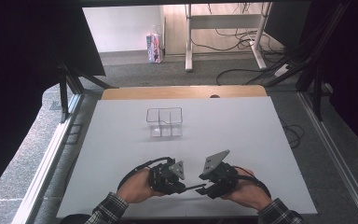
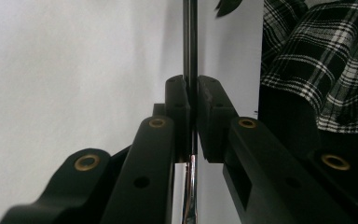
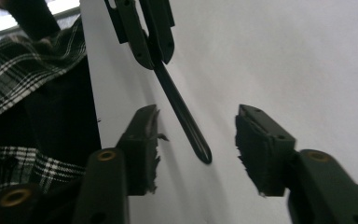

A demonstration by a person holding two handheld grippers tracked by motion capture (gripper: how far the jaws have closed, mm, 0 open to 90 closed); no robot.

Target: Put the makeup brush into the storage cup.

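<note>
A slim utensil with a dark handle is held level just above the white table, near its front edge. My left gripper is shut on it. In the left gripper view the pads of the left gripper clamp the utensil, and a shiny metal part runs back under the jaws. My right gripper faces it from the right. In the right gripper view the right gripper stands open, and the utensil's free end lies between its pads without touching either. The left gripper shows farther off.
A clear plastic box with compartments stands mid-table, beyond both hands. Checked sleeves come in from the bottom edge. Past the table's wooden far edge lie a carpeted floor, desk legs and cables.
</note>
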